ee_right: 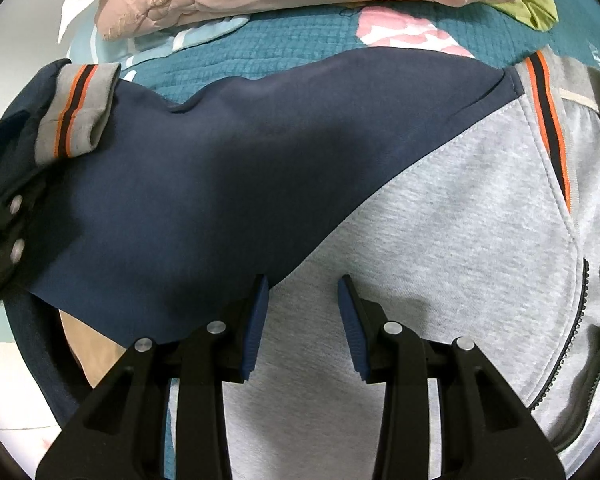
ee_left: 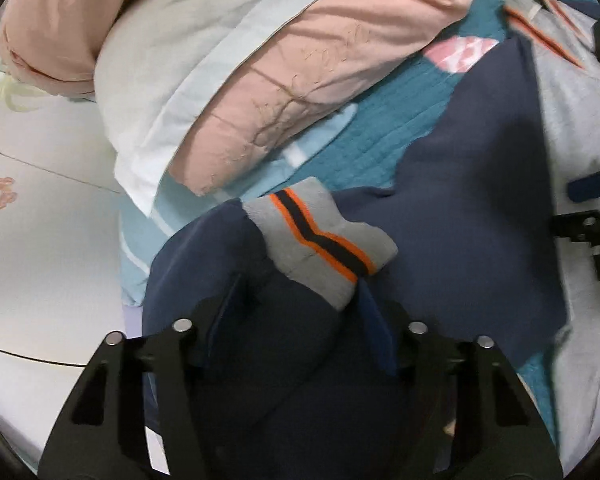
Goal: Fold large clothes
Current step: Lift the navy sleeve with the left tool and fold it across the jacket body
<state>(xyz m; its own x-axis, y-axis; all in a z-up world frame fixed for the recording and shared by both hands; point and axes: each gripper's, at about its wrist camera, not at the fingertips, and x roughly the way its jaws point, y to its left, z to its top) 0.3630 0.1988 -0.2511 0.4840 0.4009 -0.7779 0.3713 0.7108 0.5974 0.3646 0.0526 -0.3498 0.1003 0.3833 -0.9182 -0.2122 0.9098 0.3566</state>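
A jacket with a grey body (ee_right: pixel 440 220) and navy sleeves lies on a teal quilted bedspread (ee_left: pixel 380 128). One navy sleeve (ee_right: pixel 220 168) stretches left from the shoulder and ends in a grey cuff (ee_left: pixel 320 244) with orange and black stripes. My left gripper (ee_left: pixel 300 300) is over that sleeve end. Bunched navy cloth sits between its spread jaws and the cuff rests at its right fingertip, while both blue pad faces still show. My right gripper (ee_right: pixel 303 312) hovers open over the seam between navy and grey, with nothing between its fingers. It also shows in the left wrist view as the right gripper (ee_left: pixel 584 208).
A pink quilt (ee_left: pixel 320 64) and a grey-white pillow (ee_left: pixel 172 52) are heaped along the far side of the bedspread. White floor (ee_left: pixel 40 240) lies to the left of the bed. A green cloth (ee_right: pixel 532 6) sits at the far right. The jacket's zip (ee_right: pixel 572 340) runs down at the right.
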